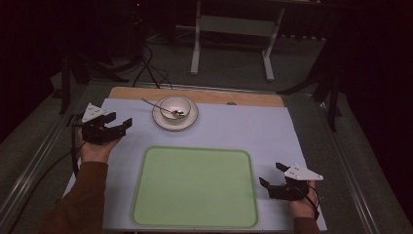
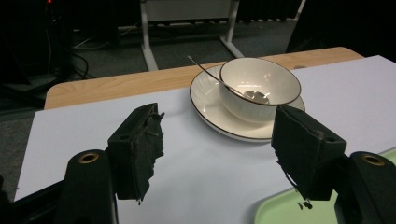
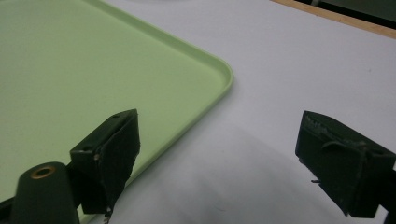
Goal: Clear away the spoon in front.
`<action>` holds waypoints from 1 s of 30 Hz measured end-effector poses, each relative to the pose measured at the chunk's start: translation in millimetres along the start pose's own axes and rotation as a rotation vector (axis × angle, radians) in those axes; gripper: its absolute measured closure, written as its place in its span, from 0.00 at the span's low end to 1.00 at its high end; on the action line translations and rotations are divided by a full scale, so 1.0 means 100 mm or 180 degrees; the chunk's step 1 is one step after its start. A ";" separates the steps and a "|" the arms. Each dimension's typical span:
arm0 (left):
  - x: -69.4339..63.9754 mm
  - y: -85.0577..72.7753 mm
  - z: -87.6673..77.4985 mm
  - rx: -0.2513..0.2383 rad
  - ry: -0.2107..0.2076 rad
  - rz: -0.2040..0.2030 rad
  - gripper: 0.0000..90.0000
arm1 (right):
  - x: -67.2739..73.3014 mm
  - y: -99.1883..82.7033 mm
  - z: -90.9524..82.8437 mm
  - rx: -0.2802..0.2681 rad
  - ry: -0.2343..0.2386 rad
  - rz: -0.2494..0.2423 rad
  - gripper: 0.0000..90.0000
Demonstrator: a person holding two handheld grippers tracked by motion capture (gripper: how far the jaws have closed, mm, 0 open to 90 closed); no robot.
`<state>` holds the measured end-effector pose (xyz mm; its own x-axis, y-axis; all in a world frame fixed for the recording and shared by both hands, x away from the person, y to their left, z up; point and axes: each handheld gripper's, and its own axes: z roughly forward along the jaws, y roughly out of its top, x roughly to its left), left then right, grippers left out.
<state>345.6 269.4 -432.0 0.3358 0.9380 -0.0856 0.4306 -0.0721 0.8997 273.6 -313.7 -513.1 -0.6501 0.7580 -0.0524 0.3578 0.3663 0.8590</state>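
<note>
Tabletop (image 1: 253, 99), wooden, covered by a pale lilac sheet (image 1: 234, 131) that leaves a strip of wood bare at the far edge. A light green tray (image 1: 195, 187) lies on the near half of the sheet, between the two hands. Beyond the tray's far left corner stands a white saucer (image 1: 191, 119) carrying a white bowl (image 1: 175, 105); a metal spoon (image 1: 163, 108) rests in the bowl, its handle leaning out over the rim toward the left. Left claw (image 1: 120, 121), held just left of the saucer and pointing at it, has its jaws wide apart with nothing between them. Right claw (image 1: 272, 174), just beside the tray's right edge, likewise has its jaws spread and holds nothing; in the right gripper view the tray's rounded corner (image 3: 224, 74) lies ahead of it.
</note>
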 end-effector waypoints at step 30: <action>0.11 0.21 0.49 0.0079 -0.0048 -0.0155 0.39 | 0.00 0.00 0.01 0.0017 0.0012 -0.0001 0.15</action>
<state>399.7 261.7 -434.7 0.3264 0.9355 -0.1356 0.4672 -0.0350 0.8834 274.4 -313.2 -513.9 -0.6527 0.7559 -0.0509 0.3612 0.3695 0.8562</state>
